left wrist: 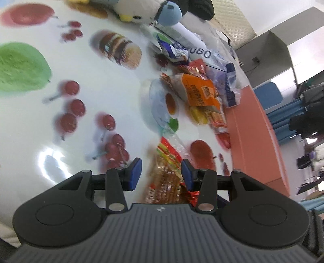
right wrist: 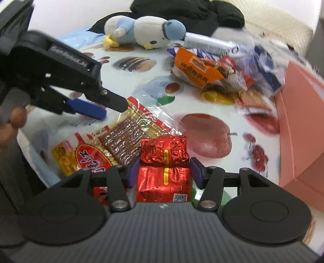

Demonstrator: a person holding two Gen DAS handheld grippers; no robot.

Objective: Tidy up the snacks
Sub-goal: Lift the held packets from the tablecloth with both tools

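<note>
Though sorting has scarcely begun, judging by the scatter. Nearest: right tool [right wrist: 164,172], jaws partway apart, bracketing a red foil packet [right wrist: 164,161]; left pad against the foil, right pad seemingly just clear, so firm grip cannot be told. Beside it, touching: clear-wrapped packet of brown bars [right wrist: 119,137] with red and yellow label, flat on the fruit-printed table [right wrist: 129,81]. Left tool [left wrist: 161,172], jaws moderately apart and gripping nothing, hovering just above the far end of that bar packet; pads not pressing it. Middle ground: bare printed cloth, no snacks. Farther, toward the right edge: loose heap of snacks, topmost an orange packet [right wrist: 192,66], with red, yellow and blue-white wrappers [right wrist: 261,66] jumbled beneath and behind, unsorted. Just beside the heap: pink box [right wrist: 299,113], contents hidden. Farthest: plush bird [right wrist: 141,33] lying on its side, dark garment [right wrist: 188,14] behind. Done: two packets drawn apart from the heap, at most. Left: nearly all grouping.
</note>
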